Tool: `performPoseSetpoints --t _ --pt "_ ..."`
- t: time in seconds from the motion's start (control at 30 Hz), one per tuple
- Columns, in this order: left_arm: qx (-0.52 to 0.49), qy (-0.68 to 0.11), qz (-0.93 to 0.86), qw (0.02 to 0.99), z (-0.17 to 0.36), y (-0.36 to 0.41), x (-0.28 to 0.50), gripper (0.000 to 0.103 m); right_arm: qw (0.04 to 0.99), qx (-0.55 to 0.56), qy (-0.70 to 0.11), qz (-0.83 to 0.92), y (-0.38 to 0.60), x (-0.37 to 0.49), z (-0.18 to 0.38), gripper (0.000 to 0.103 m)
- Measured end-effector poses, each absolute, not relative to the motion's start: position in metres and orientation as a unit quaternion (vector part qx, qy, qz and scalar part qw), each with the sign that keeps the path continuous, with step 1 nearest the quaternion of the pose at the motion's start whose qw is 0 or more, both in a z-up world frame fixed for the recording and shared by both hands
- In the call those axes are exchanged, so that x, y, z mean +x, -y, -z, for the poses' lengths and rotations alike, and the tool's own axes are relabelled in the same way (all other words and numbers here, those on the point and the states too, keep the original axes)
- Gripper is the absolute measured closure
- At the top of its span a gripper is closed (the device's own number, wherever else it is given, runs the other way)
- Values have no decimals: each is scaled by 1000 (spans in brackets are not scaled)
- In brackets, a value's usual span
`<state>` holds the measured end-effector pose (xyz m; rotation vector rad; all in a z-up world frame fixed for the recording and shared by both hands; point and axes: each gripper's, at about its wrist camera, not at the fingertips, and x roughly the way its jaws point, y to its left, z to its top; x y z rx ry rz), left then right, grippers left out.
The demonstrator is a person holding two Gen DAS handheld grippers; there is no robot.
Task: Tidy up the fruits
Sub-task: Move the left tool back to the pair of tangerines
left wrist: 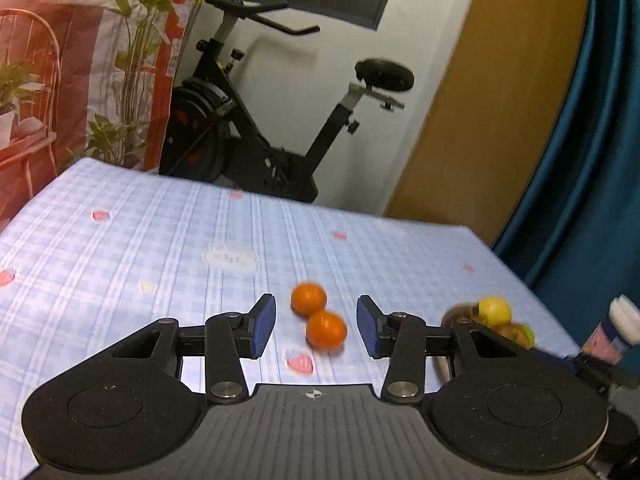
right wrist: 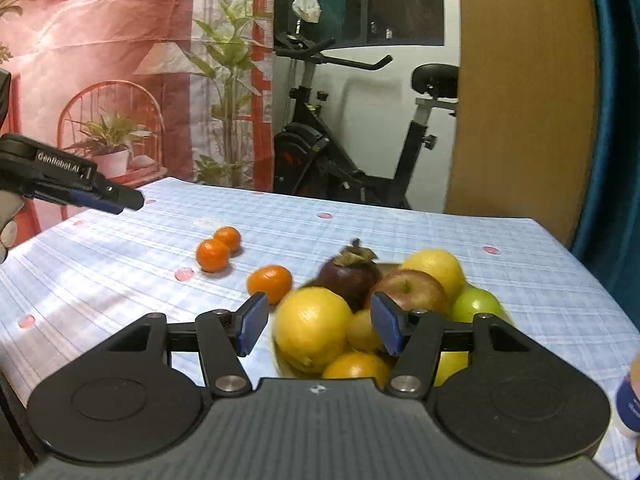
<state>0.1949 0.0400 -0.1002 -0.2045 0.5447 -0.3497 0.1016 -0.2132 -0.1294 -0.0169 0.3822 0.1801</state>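
Note:
Two small oranges (left wrist: 308, 299) (left wrist: 326, 330) lie side by side on the blue checked tablecloth, showing between the blue pads of my left gripper (left wrist: 316, 326), which is open and holds nothing. In the right wrist view the same pair (right wrist: 213, 255) (right wrist: 228, 238) lies mid-table, a third orange (right wrist: 270, 282) sits nearer the fruit pile, and the left gripper (right wrist: 128, 200) hovers above the table's left side. My right gripper (right wrist: 320, 328) is open over the pile, its pads either side of a big lemon (right wrist: 312, 328) without touching it. Behind lie a mangosteen (right wrist: 350, 276), a red apple (right wrist: 408, 288) and a green apple (right wrist: 476, 304).
The heap rests on a dish whose rim (left wrist: 454, 314) shows in the left wrist view. A bottle (right wrist: 630, 404) stands at the table's near right corner. Beyond the far table edge (right wrist: 360, 206) stand an exercise bike (right wrist: 340, 160), a wooden door and a blue curtain.

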Motion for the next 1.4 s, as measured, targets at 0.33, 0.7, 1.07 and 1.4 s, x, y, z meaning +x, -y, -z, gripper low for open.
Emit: performPoseSetpoints --t 0.33,0.7,1.07,1.4 --pt "-65 -274 176 943 84 -38 250 50 964 42 -214 -152 165 178 110 43" --pt "-61 -316 158 934 113 -52 281 50 941 12 -285 -184 110 260 145 45" --pt "-56 -324 158 931 116 -50 280 50 932 48 -305 -189 116 264 152 62" --pt "-48 -324 176 928 123 -37 288 50 950 55 -256 -172 133 230 130 62"
